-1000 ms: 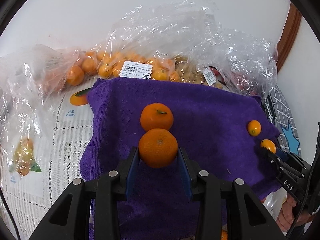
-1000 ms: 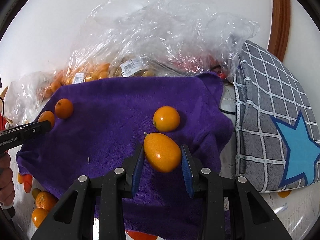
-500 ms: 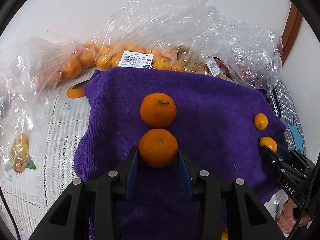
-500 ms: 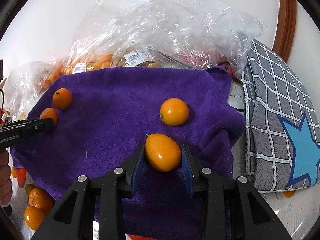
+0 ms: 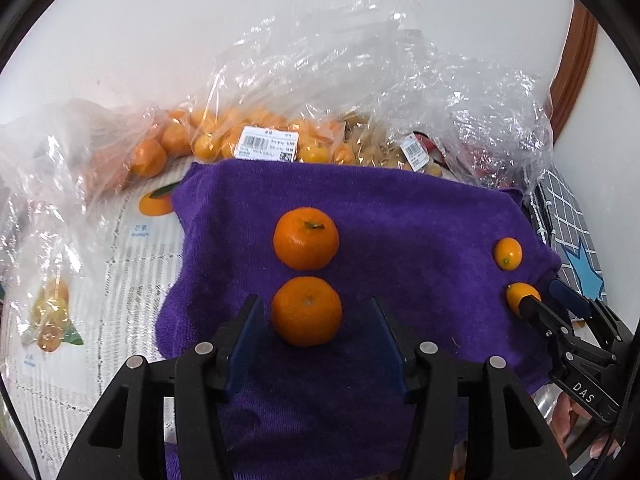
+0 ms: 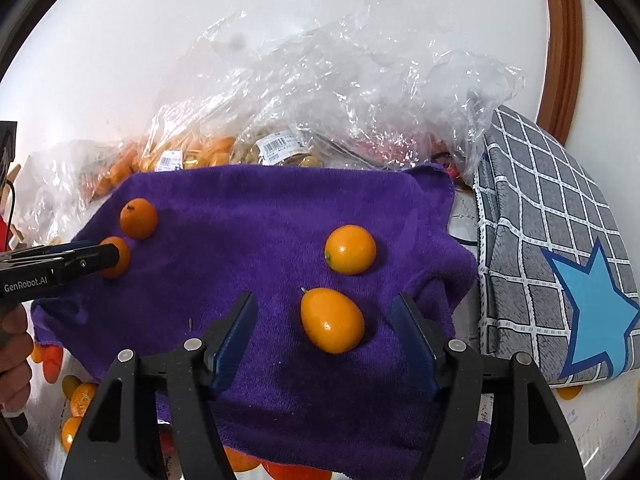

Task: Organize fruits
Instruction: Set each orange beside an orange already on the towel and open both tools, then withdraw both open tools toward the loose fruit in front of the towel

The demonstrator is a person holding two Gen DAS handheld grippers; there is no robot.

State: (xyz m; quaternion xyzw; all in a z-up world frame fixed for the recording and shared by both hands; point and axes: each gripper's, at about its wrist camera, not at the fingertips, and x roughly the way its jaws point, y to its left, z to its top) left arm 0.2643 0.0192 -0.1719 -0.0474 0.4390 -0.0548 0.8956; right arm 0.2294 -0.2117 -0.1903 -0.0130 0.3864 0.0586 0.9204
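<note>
With both jaws open, the left gripper (image 5: 312,330) and right gripper (image 6: 326,328) should back straight off the mandarin (image 5: 307,311) and kumquat (image 6: 332,319) so neither rolls on the purple towel (image 5: 420,220).

On my purple towel (image 5: 400,216) I count two mandarins, one near (image 5: 307,311) and one behind it (image 5: 306,238), plus two kumquats, an oval one (image 6: 332,319) and a rounder one (image 6: 350,249). Two price-labelled bags (image 5: 268,148) (image 5: 416,152) hold more fruit than I can count.
</note>
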